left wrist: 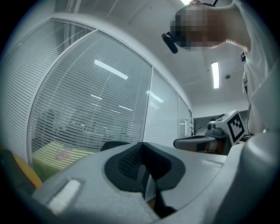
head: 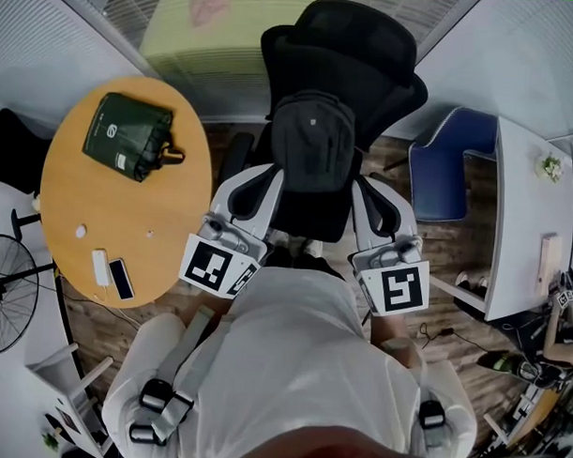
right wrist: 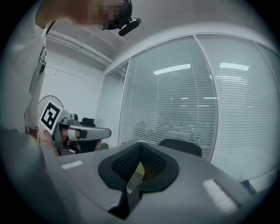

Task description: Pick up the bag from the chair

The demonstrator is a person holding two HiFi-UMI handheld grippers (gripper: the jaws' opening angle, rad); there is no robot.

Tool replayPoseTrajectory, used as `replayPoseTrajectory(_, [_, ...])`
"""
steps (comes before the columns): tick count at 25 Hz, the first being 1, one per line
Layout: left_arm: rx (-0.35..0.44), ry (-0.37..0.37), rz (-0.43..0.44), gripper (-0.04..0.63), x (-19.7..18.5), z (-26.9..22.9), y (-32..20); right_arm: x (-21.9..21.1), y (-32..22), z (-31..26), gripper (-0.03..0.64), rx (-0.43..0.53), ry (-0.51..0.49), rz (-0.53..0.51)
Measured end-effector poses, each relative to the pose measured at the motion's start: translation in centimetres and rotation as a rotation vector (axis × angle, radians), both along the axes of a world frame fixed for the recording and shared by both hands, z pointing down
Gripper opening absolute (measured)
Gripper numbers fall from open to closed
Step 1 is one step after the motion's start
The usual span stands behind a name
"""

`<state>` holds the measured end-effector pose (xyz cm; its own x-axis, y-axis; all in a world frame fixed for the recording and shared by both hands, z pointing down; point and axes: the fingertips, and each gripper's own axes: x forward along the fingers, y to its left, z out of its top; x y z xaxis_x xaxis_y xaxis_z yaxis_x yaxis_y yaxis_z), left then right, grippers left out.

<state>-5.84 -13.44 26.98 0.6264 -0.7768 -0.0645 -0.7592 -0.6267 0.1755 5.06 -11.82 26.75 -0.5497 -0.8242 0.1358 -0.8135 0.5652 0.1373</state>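
Observation:
A black backpack (head: 313,144) stands upright on the seat of a black office chair (head: 345,42), leaning against its back. My left gripper (head: 258,180) is beside the bag's lower left, and my right gripper (head: 370,191) is beside its lower right. Neither touches it. In the left gripper view the left gripper (left wrist: 144,173) is shut with nothing in it. The right gripper (right wrist: 138,168) is also shut and holds nothing. Both gripper views look over the bag at the blinds, and only the chair's top (right wrist: 181,146) shows.
A round wooden table (head: 71,206) at the left carries a green pouch (head: 128,135) and a phone (head: 121,278). A fan (head: 3,293) stands further left. A blue chair (head: 448,173) and a white desk (head: 526,213) are at the right. A glass wall with blinds is behind the chair.

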Motion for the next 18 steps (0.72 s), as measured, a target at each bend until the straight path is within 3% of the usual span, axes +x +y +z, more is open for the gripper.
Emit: replayPoseTrajectory(18, [-0.073, -0.03, -0.007, 0.023, 0.5, 4.9, -2.5, 1.4, -2.2, 3.9, 0.021, -0.068, -0.001, 0.013])
